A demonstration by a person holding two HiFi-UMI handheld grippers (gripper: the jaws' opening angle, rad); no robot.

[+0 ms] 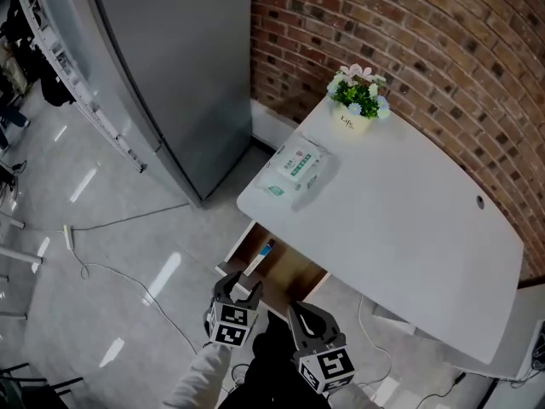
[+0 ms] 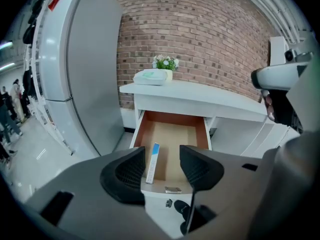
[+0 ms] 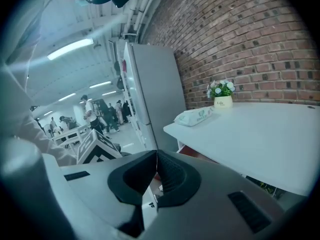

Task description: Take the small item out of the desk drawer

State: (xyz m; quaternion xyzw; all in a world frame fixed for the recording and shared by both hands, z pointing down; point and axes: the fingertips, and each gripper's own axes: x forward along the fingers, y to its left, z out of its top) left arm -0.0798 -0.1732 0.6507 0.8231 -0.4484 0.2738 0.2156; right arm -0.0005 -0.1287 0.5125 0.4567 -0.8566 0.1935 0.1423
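Observation:
The wooden desk drawer (image 1: 294,273) stands pulled out under the white desk (image 1: 409,228). A slim blue-and-white item (image 1: 261,256) lies along the drawer's left side, and in the left gripper view the same item (image 2: 152,162) shows between my jaws, farther off. My left gripper (image 1: 237,290) hovers open just in front of the drawer, with nothing between its fingers (image 2: 131,172). My right gripper (image 1: 305,318) hangs beside it, jaws pressed together and empty. In the right gripper view the right gripper (image 3: 156,166) points past the desk's edge.
On the desk lie a tissue pack (image 1: 295,167) and a small potted plant (image 1: 358,100) by the brick wall. A tall grey cabinet (image 1: 170,66) stands left of the desk. A cable (image 1: 111,271) trails over the floor. A small metal fitting (image 2: 173,189) sits on the drawer's front.

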